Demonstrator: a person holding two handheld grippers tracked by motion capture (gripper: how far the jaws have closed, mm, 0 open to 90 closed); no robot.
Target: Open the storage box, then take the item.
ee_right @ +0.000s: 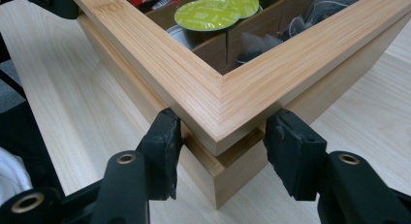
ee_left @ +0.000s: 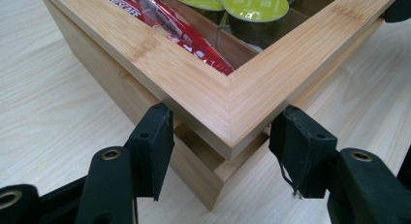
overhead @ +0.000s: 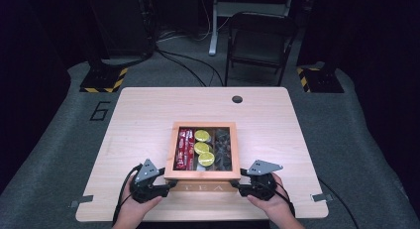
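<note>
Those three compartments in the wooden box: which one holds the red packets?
The left compartment, nearest the left tongs, holds the red packets. The middle has green-topped capsules; the right has dark bags.

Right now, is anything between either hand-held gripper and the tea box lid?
Nothing visible. The left hand-held gripper straddles one front corner of the lid and the right hand-held gripper straddles the other, pads against the lid's edges. The lid sits slightly raised off the box, with only bare table around.
</note>
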